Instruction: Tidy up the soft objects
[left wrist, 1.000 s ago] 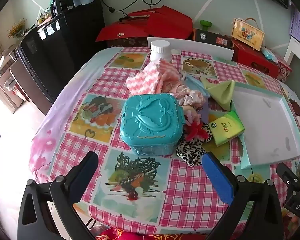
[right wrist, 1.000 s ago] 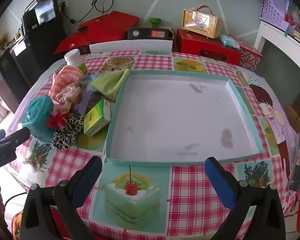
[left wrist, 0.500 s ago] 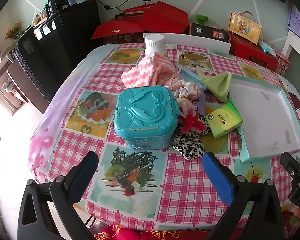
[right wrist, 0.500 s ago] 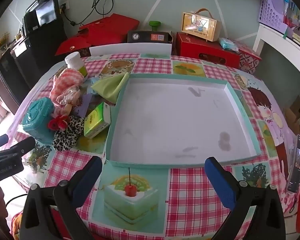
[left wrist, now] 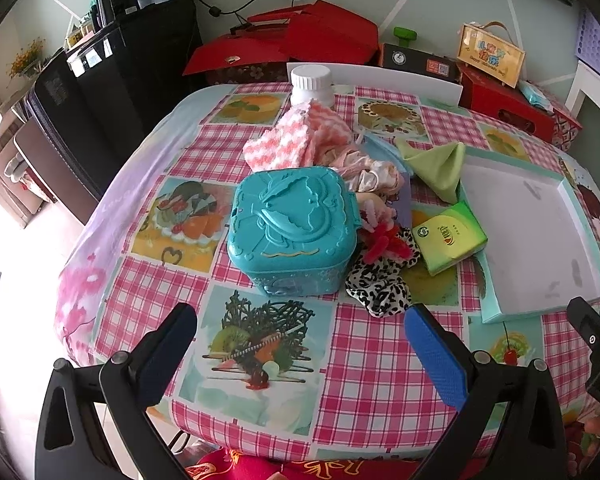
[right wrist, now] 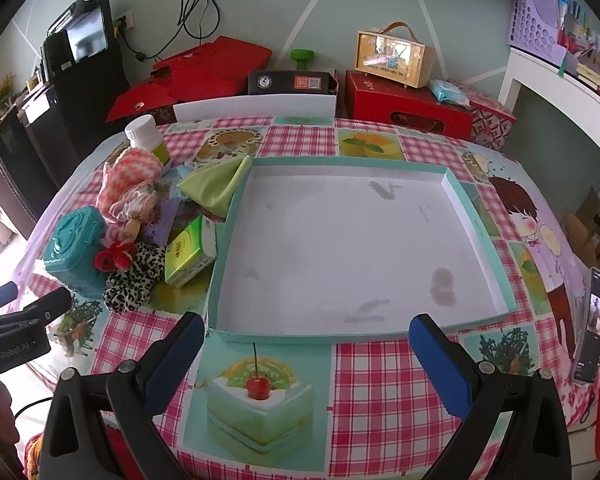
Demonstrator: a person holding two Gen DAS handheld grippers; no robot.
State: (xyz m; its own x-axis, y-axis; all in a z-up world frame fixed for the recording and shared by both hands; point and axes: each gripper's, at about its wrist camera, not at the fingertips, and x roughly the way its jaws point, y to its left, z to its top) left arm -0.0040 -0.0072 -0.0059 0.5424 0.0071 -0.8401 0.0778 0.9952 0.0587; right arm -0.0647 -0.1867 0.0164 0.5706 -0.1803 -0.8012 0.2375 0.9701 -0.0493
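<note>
Your left gripper (left wrist: 300,344) hangs over the near edge of the table (left wrist: 380,360), jaws spread wide and holding nothing. Straight ahead of it stands the teal box (left wrist: 292,232), hard plastic, lid on. The soft things crowd behind and to the right of that box: a leopard scrunchie (left wrist: 380,284) touching its right corner, a red flower piece (left wrist: 380,242) on top of the scrunchie, a pink scrunchie (left wrist: 364,172) at the box's far side, a pink-and-white cloth (left wrist: 296,140) beyond that, and a green cloth (left wrist: 440,164) draped against the tray's far-left corner. A green tissue pack (left wrist: 450,236) sits between the scrunchie and the tray, and a white bottle (left wrist: 312,86) stands behind the pink cloth.

Your right gripper (right wrist: 306,356) is likewise wide open and empty, hovering at the near rim of the tray (right wrist: 480,232), whose white floor holds nothing but a few smudges. A phone (right wrist: 594,328) leans at the table's right edge.

Open tablecloth lies left of the teal box and along the near edge in front of both grippers. The two grippers are well apart, each showing at the border of the other's view.
</note>
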